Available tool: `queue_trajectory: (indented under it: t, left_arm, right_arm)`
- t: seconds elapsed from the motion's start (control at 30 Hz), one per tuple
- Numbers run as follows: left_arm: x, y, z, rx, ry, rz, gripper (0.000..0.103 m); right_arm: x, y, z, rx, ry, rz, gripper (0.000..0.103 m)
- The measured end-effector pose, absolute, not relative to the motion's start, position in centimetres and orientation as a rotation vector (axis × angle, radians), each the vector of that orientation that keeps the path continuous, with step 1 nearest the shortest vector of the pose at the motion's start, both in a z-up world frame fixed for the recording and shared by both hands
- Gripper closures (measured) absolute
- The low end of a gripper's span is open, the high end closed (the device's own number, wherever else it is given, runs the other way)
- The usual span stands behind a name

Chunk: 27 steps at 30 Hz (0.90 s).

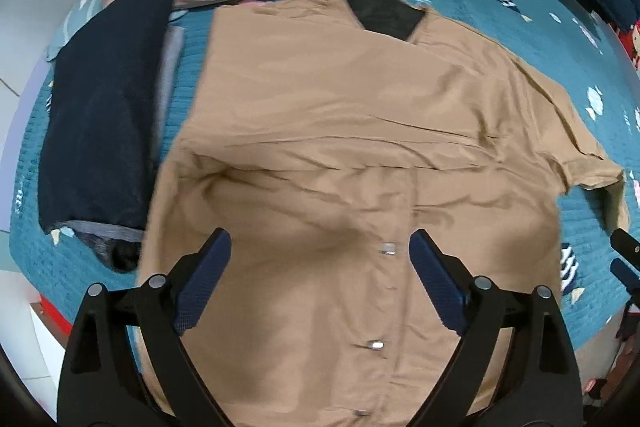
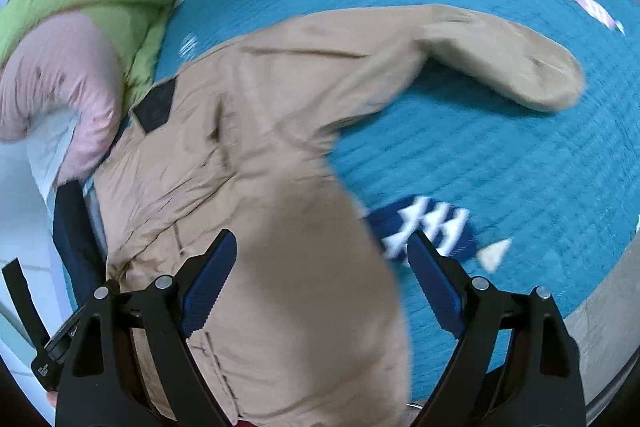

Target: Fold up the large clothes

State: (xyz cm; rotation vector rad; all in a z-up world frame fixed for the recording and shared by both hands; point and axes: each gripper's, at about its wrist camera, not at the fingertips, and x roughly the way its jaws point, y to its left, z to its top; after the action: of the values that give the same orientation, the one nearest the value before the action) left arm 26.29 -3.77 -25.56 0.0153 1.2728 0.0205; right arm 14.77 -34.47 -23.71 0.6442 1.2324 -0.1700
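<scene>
Both tongs gape over the tan jacket [image 1: 340, 131] (hem cut off).

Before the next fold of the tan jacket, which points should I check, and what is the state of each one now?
1. Left claw open, holding nothing: ok.
2. Right claw open, holding nothing: ok.
3. Tan jacket lies front up on the teal bedspread, snaps visible: ok.
4. Body smooth: not ok, creases run across the chest.
5. Right-side sleeve spread out on the bedspread, free to fold in: ok.
6. Space on the left side: not ok, the dark folded garment lies right beside the jacket's edge.
</scene>
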Motion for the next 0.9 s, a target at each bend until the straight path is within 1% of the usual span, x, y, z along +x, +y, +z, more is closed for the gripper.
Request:
queue_trajectory:
  t: [0.23,0.43,0.7,0.8,0.9]
  left_arm:
    - [27.1,-9.1,-25.7,0.064,1.264,-0.034,0.012]
    - [29.3,-13.3,-26.6,0.106,1.266,-0.098,0.012]
    - [33.3,-17.1,-27.3,0.117,1.255,-0.168,0.012]
    - [34.9,-18.3,-27.4,0.102,1.253,-0.212,0.012]
    - [36.5,-19.6,-27.6,0.071,1.247,-0.253,0.012]
  right_arm:
    - [12.9,-43.0,-25.8,0.821,1.187,-0.278,0.019]
    - [13.2,-49.4,-29.1,0.927,1.175,-0.391,0.019]
    - [13.3,-53.8,-31.9,1.124,1.063,-0.442,0.02]
    - [13.9,-54.9,-33.6,1.213,1.059,-0.449,0.02]
    - [14.8,-55.5,-34.5,1.223,1.053,-0.467,0.019]
